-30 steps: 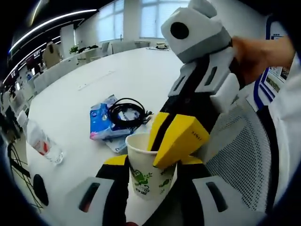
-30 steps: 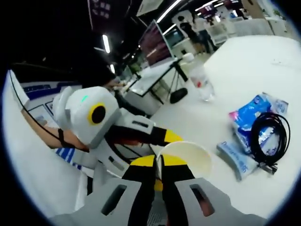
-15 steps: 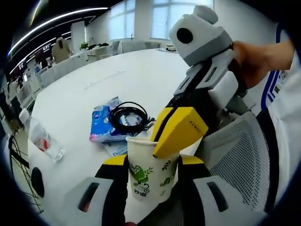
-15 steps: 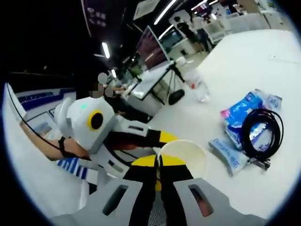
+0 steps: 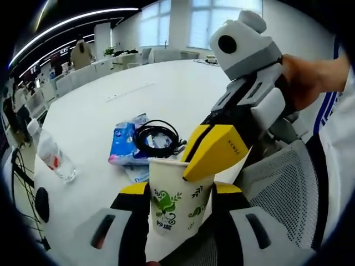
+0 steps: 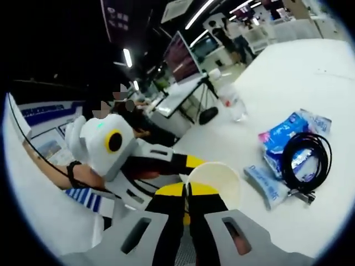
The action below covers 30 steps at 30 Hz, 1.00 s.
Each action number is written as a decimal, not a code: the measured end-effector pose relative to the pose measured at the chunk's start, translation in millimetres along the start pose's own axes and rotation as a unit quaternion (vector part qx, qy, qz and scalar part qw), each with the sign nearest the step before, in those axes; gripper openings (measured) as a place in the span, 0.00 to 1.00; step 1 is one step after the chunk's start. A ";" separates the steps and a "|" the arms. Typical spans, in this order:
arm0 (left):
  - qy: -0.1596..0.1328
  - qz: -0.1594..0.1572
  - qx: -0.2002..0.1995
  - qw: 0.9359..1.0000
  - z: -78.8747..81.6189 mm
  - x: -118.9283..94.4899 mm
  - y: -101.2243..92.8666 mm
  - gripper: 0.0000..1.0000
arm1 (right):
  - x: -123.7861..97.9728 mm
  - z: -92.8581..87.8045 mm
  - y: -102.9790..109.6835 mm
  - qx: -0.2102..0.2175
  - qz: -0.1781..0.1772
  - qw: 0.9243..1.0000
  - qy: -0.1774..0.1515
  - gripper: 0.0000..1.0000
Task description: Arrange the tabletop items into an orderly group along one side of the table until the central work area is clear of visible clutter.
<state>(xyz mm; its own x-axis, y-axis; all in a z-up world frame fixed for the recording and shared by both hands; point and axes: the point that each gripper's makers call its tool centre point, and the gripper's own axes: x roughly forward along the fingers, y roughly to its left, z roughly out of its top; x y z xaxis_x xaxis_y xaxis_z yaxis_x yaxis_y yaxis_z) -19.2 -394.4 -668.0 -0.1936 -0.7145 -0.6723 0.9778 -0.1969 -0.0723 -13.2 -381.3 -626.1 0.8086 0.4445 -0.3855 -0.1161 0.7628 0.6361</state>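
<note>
— White table [image 5: 166, 88] underneath; who has the paper cup [image 5: 175, 197]?
— Left gripper [image 5: 177, 191] clamps its body; right gripper [image 6: 187, 191] pinches the rim, jaws nearly closed.
— Beyond?
— At 11 o'clock, black cable [image 5: 157, 136] coiled on blue wipes pack [image 5: 123, 145], partly covering it. At 9, clear bottle [image 5: 54, 158], label unreadable.

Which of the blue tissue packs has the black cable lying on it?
The larger blue pack with the pink edge; the cable coil rests on it. The smaller pack lies beside.

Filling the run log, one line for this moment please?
left gripper: shut on paper cup | right gripper: shut on cup rim | cable on blue packs | bottle apart
</note>
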 end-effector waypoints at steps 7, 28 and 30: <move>0.002 0.008 -0.014 1.000 -6.9 -9.7 12.6 0.43 | 9.5 7.2 3.0 0.004 -0.006 1.000 -0.010 0.00; -0.057 0.083 -0.135 0.986 -31.1 -57.6 61.4 0.43 | 38.2 36.5 -10.0 -0.027 -0.033 0.999 0.006 0.00; -0.061 0.090 -0.144 0.984 -33.9 -61.9 65.5 0.43 | 41.4 39.6 -12.4 -0.030 -0.035 0.999 0.008 0.00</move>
<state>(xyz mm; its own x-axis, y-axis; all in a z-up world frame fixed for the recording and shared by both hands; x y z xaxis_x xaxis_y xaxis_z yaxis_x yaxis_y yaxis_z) 59.6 -340.3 -656.2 -0.0072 -0.7993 -0.6009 0.9761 0.1250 -0.1779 44.6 -390.9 -623.4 0.8065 0.3965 -0.4386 -0.0948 0.8189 0.5660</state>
